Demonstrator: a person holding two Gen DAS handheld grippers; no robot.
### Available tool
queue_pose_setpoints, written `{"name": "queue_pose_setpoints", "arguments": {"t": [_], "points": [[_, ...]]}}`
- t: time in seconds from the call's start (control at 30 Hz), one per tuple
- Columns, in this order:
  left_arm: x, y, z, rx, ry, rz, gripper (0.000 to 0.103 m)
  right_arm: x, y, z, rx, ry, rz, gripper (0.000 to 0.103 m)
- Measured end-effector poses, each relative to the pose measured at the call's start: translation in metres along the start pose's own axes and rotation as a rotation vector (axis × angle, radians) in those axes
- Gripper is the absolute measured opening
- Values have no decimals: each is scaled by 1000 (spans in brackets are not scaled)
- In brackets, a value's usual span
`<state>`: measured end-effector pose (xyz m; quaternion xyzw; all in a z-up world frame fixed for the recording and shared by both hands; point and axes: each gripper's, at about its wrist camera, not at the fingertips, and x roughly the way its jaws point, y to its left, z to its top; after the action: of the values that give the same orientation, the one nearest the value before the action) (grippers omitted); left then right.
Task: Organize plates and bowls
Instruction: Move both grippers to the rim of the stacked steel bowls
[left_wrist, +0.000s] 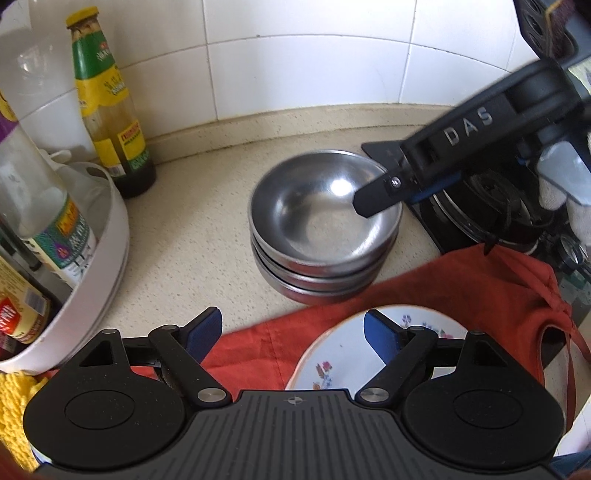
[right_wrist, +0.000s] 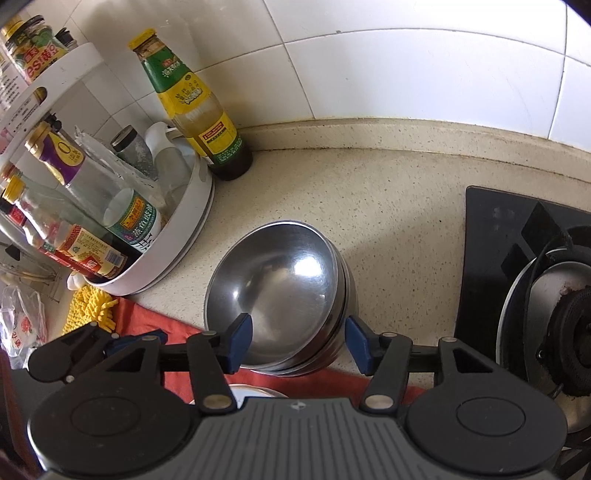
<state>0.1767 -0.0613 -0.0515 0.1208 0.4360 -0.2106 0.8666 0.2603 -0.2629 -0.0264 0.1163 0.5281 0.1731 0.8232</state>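
Far to the left of both claws, a white condiment rack (right_wrist: 192, 221) crowds bottles together, and a yellow-capped sauce bottle (right_wrist: 192, 107) stands on the speckled counter (right_wrist: 388, 206) just beyond it. The left gripper (left_wrist: 293, 334) is released, its blue pads spread wide with nothing between them; its left pad hangs over a red cloth (left_wrist: 332, 314), while its right pad hovers above the rim of a floral plate (left_wrist: 343, 354) lying on that cloth directly below the claw. The plate looks ceramic, so I judge it stiff, fairly heavy for its size, glazed and slick, and prone to chipping. The sensible hold is across the near rim, pads squarely above and below the lip, lifted without dragging over the cloth. Ahead of that claw, and right of its centre line, sits the stack of steel bowls (left_wrist: 325, 225) on the counter, touching the cloth's far edge. The right gripper (right_wrist: 299, 341) is also released. Its left pad sits inside the top bowl near the close rim and its right pad outside the stack's wall, so the rim lies between them without visible pressure from either. The bowls appear thin, light, rigid and polished, so they will probably slide and clatter instead of breaking. Pinching one wall of the top bowl works, though nested bowls may stick or lift together. To the right of this claw lies the black gas hob (right_wrist: 517, 258) with its burner, near the stack but apart from it.
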Motion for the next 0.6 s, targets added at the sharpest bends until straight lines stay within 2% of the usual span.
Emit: {"name": "queue_pose_setpoints", "arguments": {"t": [0.6], "points": [[41,14,10,-16,16,-95,90,25,-23,5,106,31,21,56]]}}
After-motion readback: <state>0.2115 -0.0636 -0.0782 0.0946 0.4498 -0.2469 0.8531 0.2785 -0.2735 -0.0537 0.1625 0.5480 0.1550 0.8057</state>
